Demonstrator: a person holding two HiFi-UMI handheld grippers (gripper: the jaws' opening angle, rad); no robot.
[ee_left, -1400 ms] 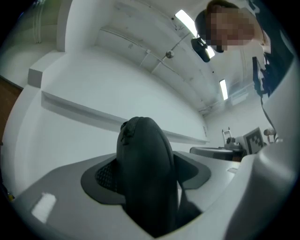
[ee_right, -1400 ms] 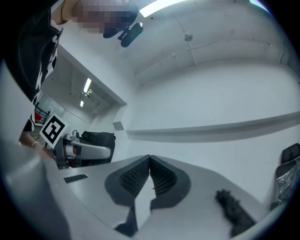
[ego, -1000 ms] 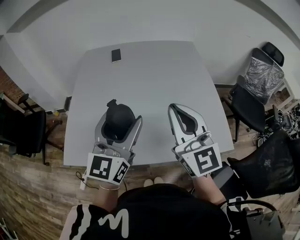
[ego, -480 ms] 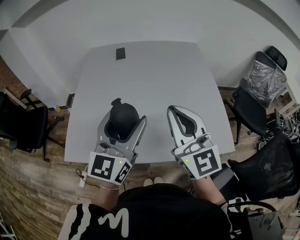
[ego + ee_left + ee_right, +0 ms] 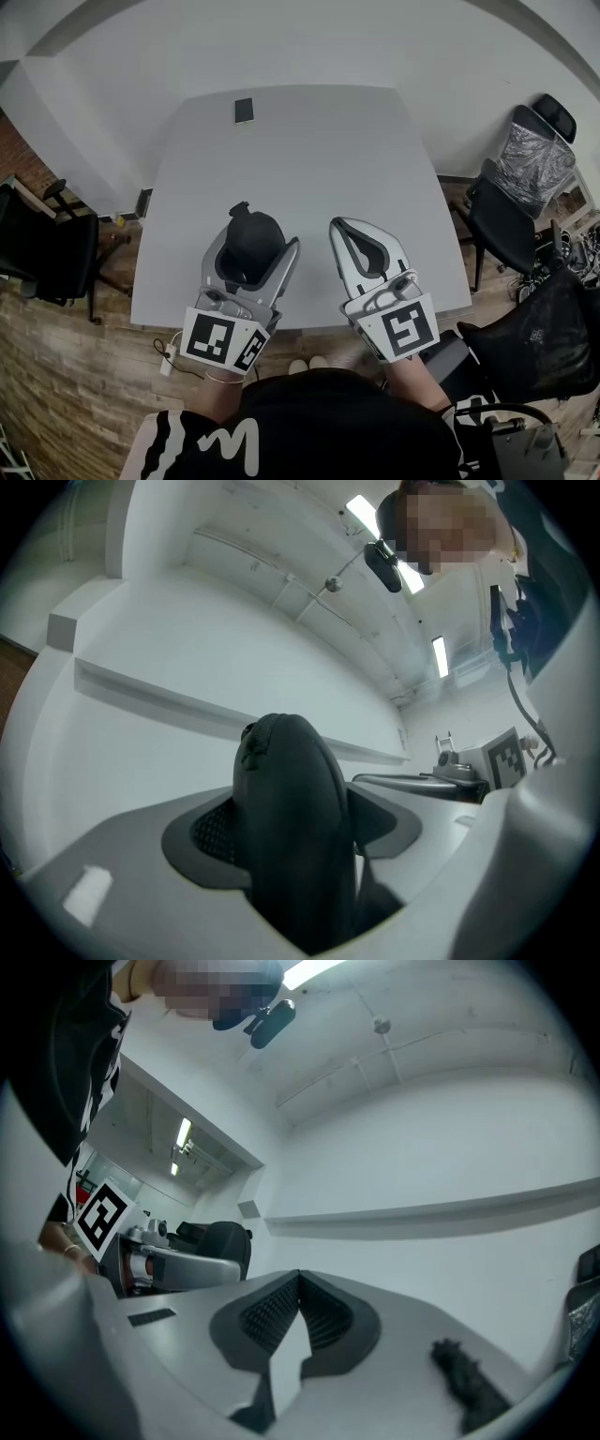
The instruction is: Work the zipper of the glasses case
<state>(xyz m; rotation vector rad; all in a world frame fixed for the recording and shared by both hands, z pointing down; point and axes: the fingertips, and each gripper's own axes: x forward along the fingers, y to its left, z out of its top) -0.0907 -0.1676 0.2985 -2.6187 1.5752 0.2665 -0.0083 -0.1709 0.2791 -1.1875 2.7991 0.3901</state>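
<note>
With left hand-held gripper [image 5: 261,255]: clamped wide round the black glasses case [image 5: 291,827], over the near left of the desk [image 5: 309,141]. With right hand-held gripper [image 5: 345,227]: jaws together on nothing, just right of the case, apart from it. Judged barely begun: case secured, zipper not yet pulled. Cannot tell zipper open or closed; only a lump at the far tip [image 5: 249,744], near end buried between jaws.

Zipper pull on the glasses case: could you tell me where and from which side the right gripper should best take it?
Probably the small tab poking out at the far end of the case, clear of the left gripper clamped round the body. Bring the right gripper, jaws opened first, across from the right, since that end is free.
</note>
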